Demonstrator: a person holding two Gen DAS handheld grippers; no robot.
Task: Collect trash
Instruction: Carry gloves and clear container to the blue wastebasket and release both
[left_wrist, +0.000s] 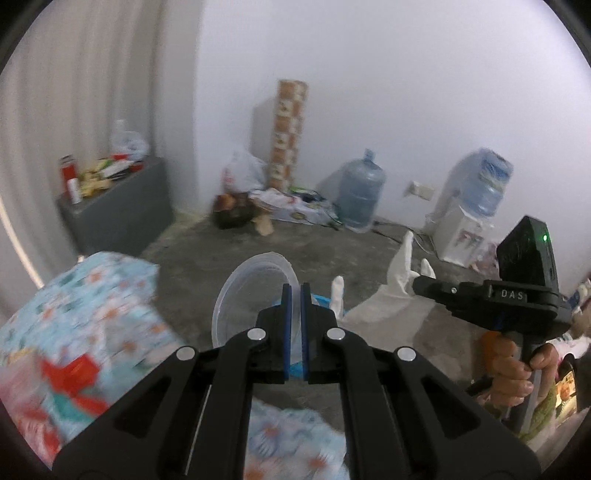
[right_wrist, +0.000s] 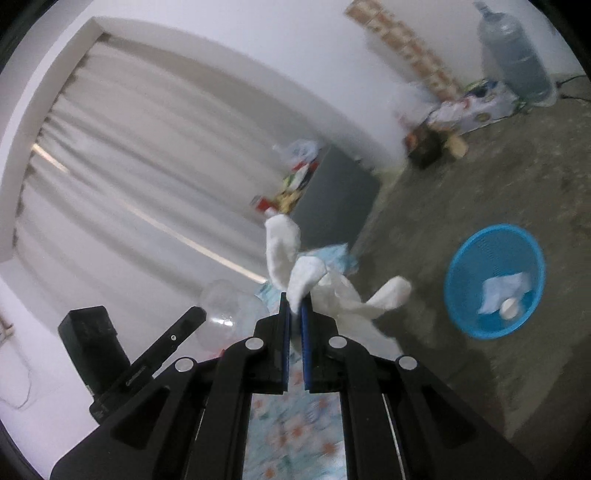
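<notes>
The white glove (right_wrist: 332, 291) is hanging pinched in the right tool (right_wrist: 294, 306), its jaws closed on a fold of it. Its limp, soft, rubbery fingers are splaying: one pointing toward 12 o'clock, one toward 3 o'clock in the right wrist view. In the left wrist view the same glove is reaching up toward 12 o'clock from the right tool (left_wrist: 424, 282); its cuff end is hard to make out.

The left tool (left_wrist: 294, 291) is gripping the clear plastic lid (left_wrist: 255, 295) by its rim, jaws nearly together. The lid is round, thin and see-through, standing on edge with its face turned toward 9 o'clock; its lower part is hidden behind the tool. In the right wrist view it is only a faint blur at 9 o'clock of the glove.

A hand (left_wrist: 517, 369) is wrapping the right tool's handle. Below both tools a patterned cloth (left_wrist: 88, 332), pale blue with orange specks, is blurring out.

At 3 o'clock in the right wrist view a round blue perforated plastic basket (right_wrist: 461, 266) is sitting on the rough concrete floor (right_wrist: 461, 177), holding crumpled white paper (right_wrist: 502, 291). Farther off, a big water bottle (left_wrist: 360, 195) is standing by the wall.
</notes>
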